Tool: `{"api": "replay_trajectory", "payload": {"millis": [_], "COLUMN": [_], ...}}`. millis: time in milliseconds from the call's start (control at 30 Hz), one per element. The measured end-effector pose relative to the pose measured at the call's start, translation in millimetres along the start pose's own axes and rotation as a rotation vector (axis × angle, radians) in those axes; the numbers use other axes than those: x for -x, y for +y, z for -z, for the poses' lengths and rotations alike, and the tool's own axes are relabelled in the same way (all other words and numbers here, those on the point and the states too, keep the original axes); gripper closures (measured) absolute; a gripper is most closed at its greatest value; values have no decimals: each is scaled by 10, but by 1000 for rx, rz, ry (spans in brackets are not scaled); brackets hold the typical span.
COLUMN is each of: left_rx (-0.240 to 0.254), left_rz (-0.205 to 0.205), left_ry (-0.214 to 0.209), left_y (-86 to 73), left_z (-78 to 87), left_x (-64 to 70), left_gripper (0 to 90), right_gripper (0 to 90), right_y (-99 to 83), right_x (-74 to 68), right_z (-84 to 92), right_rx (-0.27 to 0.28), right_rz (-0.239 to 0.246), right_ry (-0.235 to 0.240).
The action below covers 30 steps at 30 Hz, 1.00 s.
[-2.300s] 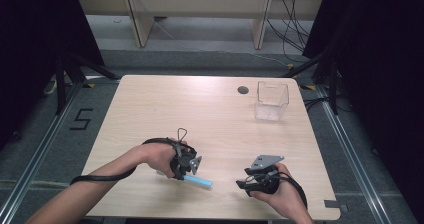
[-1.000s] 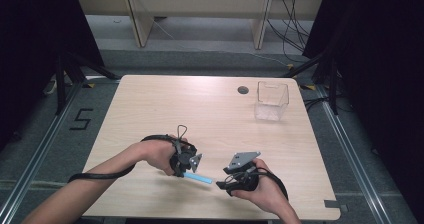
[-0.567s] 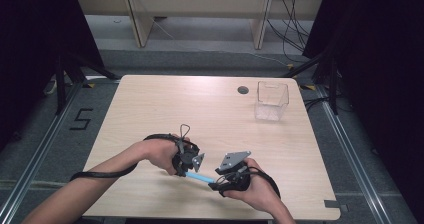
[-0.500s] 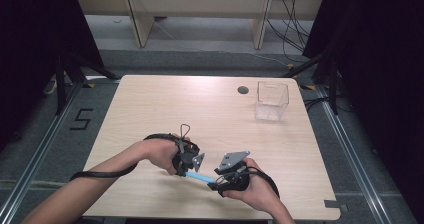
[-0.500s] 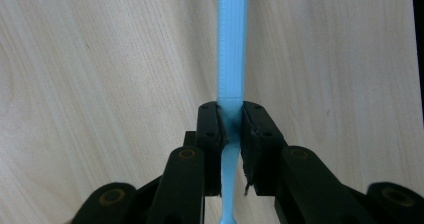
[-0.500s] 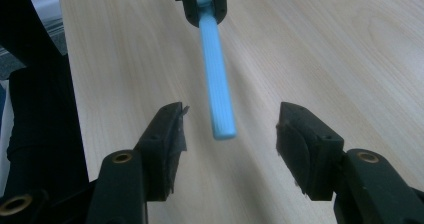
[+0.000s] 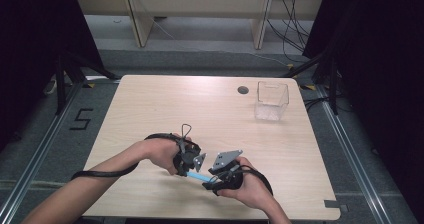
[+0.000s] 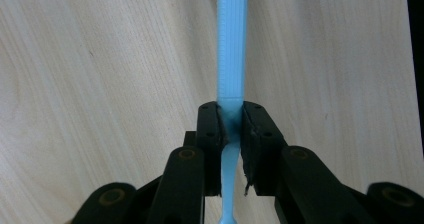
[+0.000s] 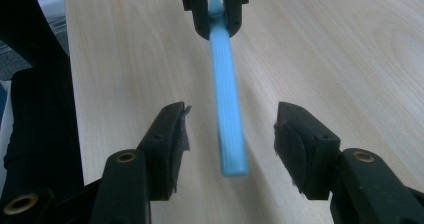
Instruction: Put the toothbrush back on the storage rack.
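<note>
Since earlier, right gripper (image 9: 227, 134) had closed in, its wide jaws just narrowing around the ribbed blue plastic handle (image 9: 227, 104) clamped by left gripper (image 8: 231, 129); an off-centre squeeze might twist it loose.

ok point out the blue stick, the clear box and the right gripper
blue stick (image 9: 229, 119), right gripper view, its ribbed shaft
clear box (image 7: 271, 102), high view, its front wall
right gripper (image 9: 231, 143), right gripper view, midway between its open jaws

slim ribbed light-blue handle (image 9: 229, 116), held level just above tabletop
</note>
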<state>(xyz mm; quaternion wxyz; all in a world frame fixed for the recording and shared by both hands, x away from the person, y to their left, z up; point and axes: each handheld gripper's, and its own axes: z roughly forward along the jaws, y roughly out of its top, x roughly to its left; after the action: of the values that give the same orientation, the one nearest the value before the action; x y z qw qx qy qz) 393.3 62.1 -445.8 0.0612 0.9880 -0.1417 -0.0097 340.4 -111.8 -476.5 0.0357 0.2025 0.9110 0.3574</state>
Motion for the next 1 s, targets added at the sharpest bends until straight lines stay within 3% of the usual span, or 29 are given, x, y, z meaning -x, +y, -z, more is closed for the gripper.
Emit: {"api": "replay_trajectory", "payload": {"millis": [200, 267, 333, 767, 1000], "left_rx": [2, 1, 1, -2, 3], "left_rz": [-4, -5, -5, -15, -10], "left_ry": [0, -1, -3, -3, -9], "left_y": [6, 9, 11, 25, 39], "left_z": [7, 9, 12, 2, -2], "left_x": [-1, -2, -2, -2, 12], "left_gripper": [785, 785, 785, 785, 785], "right_gripper": [519, 534, 553, 650, 689], "right_y": [0, 7, 7, 13, 30], "right_x": [7, 19, 4, 9, 19], "right_z": [-77, -92, -115, -151, -182], "right_rx": [-5, -15, -16, -33, -24], "right_rz": [6, 31, 14, 34, 88], "right_ry": [8, 8, 13, 21, 27]}}
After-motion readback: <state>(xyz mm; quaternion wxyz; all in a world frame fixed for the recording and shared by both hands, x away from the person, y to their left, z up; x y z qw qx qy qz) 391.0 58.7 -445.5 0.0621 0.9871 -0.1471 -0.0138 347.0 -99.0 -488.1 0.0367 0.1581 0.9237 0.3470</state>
